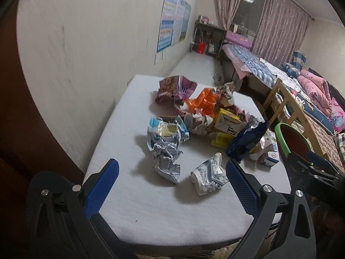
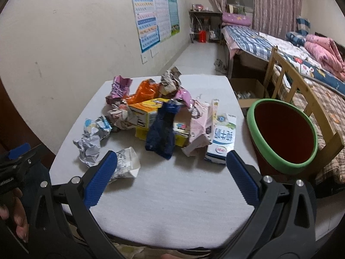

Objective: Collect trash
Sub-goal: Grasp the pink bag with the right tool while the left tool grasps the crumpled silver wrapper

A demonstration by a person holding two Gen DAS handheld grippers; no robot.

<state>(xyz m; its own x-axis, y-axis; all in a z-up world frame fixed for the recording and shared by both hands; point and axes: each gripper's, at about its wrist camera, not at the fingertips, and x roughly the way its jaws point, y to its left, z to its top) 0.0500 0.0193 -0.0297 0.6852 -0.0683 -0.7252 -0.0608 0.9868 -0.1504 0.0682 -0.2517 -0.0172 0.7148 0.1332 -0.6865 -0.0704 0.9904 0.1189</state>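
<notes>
presently, item: trash heap on white table (image 2: 172, 205), wrappers and cartons bunched mid-table, likely for easy reach. nearest pieces: crumpled grey wrapper (image 1: 167, 161) and patterned carton (image 1: 209, 176), just ahead of the left gripper (image 1: 172, 170). left gripper wide open, empty. right gripper (image 2: 171, 161) likewise spread, holding nothing. green-rimmed bin (image 2: 282, 138) stands beside the table's right edge, apparently to receive the trash.

- Left gripper (image 1: 172, 185) hangs over the table's (image 1: 151, 215) near edge, jaws spread wide, empty.
- Crumpled grey wrapper (image 1: 167, 161) and patterned carton (image 1: 209, 177) lie between its fingers.
- Green-rimmed bin (image 1: 282, 142) beside the right edge.
</notes>
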